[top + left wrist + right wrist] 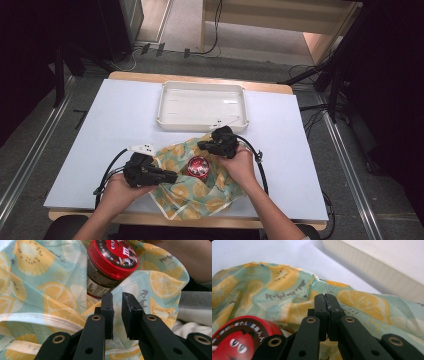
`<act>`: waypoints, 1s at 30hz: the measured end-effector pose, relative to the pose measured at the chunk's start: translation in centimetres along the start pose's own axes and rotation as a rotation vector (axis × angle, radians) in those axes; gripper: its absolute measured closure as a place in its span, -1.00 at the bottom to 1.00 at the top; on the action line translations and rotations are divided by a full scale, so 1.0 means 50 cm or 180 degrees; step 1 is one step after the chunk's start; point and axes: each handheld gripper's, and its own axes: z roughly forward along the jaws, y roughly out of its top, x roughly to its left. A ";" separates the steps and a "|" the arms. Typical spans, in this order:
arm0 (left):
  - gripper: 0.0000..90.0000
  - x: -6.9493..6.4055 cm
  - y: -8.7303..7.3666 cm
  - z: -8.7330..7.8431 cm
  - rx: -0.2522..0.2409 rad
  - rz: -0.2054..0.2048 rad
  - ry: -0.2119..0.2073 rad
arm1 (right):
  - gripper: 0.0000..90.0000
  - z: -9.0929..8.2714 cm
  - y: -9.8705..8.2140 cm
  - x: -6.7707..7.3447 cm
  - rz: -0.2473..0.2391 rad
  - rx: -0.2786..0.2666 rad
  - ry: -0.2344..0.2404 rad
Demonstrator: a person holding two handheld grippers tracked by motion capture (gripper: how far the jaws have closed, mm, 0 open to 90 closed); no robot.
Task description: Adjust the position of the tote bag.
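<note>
Cloth (200,192) printed with lemon slices lies bunched on the near half of the white table (125,120), with a red-lidded jar (198,166) standing at its middle as we work the fabric up around it. We judge the wrapping as barely half done: the lid is bare from above, the fabric rises in loose folds on the far and right sides, and the near corner lies flat toward the table edge.

Our left gripper (172,176) sits just left of the jar, and in the left gripper view its jaws stand a narrow gap apart with nothing pressed between them, the jar (110,267) tilted just beyond the tips. Our right gripper (202,145) hangs over the far fold; in the right gripper view its jaws meet tip to tip, and we cannot tell whether a thin pinch of cloth (287,292) is caught there.

Room is tight on 2 sides. The white tray (202,122) lies just beyond the cloth, close to the right gripper, and the near hem nears the table's front edge. Open tabletop spreads to the left and right of the bundle, where corners could be drawn out and lifted.
</note>
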 end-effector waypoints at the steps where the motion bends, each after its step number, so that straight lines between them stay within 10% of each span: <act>1: 0.79 0.000 -0.002 0.000 0.0002 -0.0007 -0.0010 | 1.00 0.000 -0.001 0.000 0.0008 0.0004 0.0013; 16: 0.79 -0.002 -0.005 0.001 -0.0015 -0.0006 0.0017 | 0.99 -0.044 -0.054 0.019 -0.0025 0.0062 0.0040; 30: 1.00 -0.004 -0.007 0.008 0.0067 0.0012 0.0017 | 0.99 0.018 -0.013 0.007 -0.0014 0.0099 0.0019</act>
